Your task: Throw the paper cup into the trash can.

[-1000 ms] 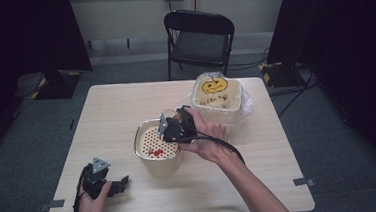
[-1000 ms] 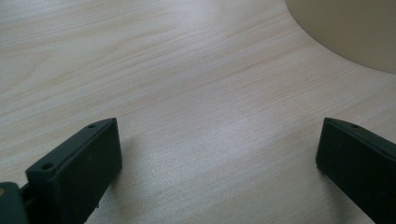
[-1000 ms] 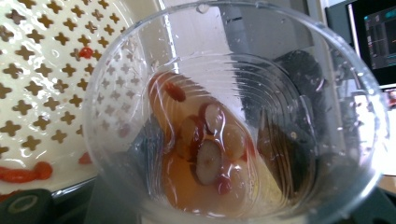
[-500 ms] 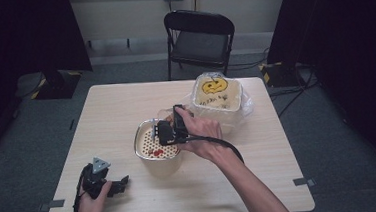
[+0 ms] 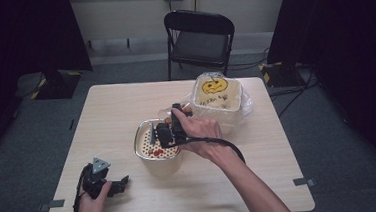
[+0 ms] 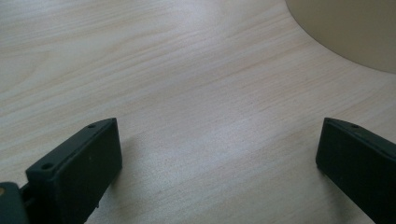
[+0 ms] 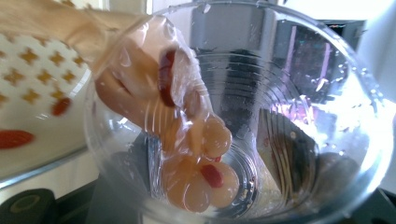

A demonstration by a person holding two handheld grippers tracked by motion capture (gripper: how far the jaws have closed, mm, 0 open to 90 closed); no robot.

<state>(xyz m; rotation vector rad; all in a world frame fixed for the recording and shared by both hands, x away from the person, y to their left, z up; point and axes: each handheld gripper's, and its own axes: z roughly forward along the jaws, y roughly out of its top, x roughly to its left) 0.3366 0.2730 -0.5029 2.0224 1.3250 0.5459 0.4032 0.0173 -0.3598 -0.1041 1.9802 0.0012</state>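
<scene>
Here, nearest the person, the left gripper (image 5: 112, 184) rests on the pale wooden table (image 5: 111, 116) with its jaws spread wide and nothing between them. Farther in, the right gripper (image 5: 162, 135) pinches a clear, round plastic cup (image 7: 243, 121), tipped on its side over the perforated, round metal bowl (image 5: 144, 148); pale beige balls and red berries (image 7: 201, 182) lie against the cup's wall. Beyond them stands a cream tub in a clear bag, drawn with a yellow face (image 5: 216, 94).
</scene>
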